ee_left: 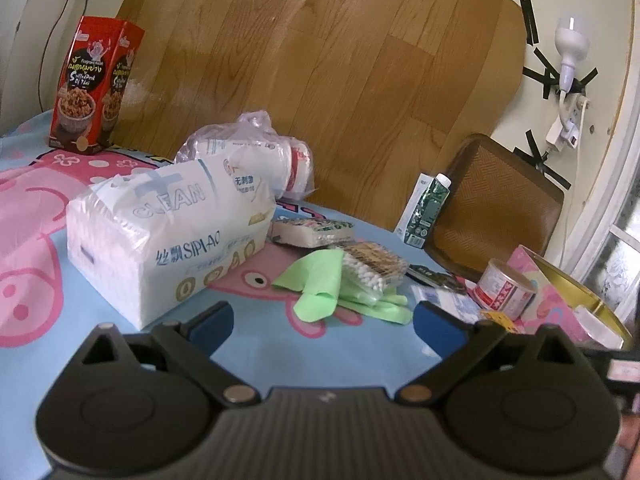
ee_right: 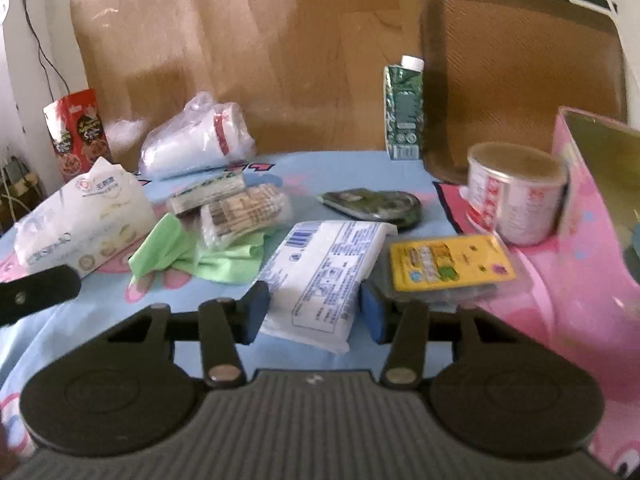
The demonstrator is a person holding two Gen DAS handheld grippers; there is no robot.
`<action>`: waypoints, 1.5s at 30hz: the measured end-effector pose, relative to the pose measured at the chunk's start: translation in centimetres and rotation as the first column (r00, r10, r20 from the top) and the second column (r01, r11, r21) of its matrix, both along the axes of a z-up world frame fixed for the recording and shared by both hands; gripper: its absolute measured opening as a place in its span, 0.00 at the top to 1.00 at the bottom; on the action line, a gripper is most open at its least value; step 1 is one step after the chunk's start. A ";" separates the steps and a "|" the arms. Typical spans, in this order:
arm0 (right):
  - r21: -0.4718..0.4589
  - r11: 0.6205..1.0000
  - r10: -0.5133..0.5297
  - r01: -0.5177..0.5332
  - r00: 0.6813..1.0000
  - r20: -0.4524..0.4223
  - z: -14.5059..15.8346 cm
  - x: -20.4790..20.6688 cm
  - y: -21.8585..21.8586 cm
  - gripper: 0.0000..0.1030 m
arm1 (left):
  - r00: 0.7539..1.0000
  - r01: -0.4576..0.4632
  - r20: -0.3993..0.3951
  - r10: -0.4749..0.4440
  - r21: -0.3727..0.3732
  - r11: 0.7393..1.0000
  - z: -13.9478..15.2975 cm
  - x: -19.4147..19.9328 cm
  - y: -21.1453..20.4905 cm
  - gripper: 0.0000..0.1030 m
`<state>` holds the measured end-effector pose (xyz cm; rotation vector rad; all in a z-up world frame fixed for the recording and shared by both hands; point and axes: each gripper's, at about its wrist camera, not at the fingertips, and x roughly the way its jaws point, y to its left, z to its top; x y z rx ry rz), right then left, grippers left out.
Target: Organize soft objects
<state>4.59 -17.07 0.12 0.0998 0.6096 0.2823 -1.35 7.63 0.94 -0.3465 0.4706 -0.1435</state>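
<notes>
Soft packs lie scattered ahead of both claws on a desk (ee_left: 60, 360) covered with a pale blue cartoon cloth, and I judge the sorting barely begun: nothing looks gathered into one place yet.

My right claw (ee_right: 312, 312) has its blue pads apart on either side of a flat white pack with blue print (ee_right: 324, 276). The pack's near end sits between the pads, but I see a gap at each pad, so I read it as not gripped. No earlier view tells me more.

My left claw (ee_left: 324, 328) stands wide apart and empty, over bare cloth. Just ahead and to its left is a big white tissue pack (ee_left: 160, 232). Straight ahead lies a crumpled green cloth (ee_left: 316, 284) with a clear bag of cotton swabs (ee_left: 368, 272) resting on it. Behind the tissue pack is a plastic bag holding white rolls (ee_left: 256, 148).

Hard things crowd the right claw's right side: a yellow-labelled flat packet (ee_right: 448, 268) touching the white pack's edge, a round tin (ee_right: 516, 196), and a pink open box (ee_right: 592, 184) beyond it. A green carton (ee_right: 404, 108) and a red snack box (ee_left: 88, 84) stand further back. I judge the yellow packet the likeliest to be dragged along.
</notes>
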 end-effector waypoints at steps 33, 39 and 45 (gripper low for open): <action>-0.066 0.982 -0.131 0.175 0.894 0.428 4.3 -12.8 -12.4 0.51 | 0.759 0.644 -0.076 -0.647 -0.067 0.762 7.9 4.5 -25.1 0.45; -0.134 0.932 -0.263 0.336 0.884 0.386 3.6 -6.8 -16.0 0.50 | 0.807 0.589 -0.087 -0.584 0.056 0.806 7.2 7.7 -31.3 0.24; -0.047 0.890 -0.407 0.453 0.837 0.365 2.1 -6.0 -18.6 0.50 | 0.833 0.553 -0.070 -0.549 0.048 0.832 6.7 6.6 -27.1 0.24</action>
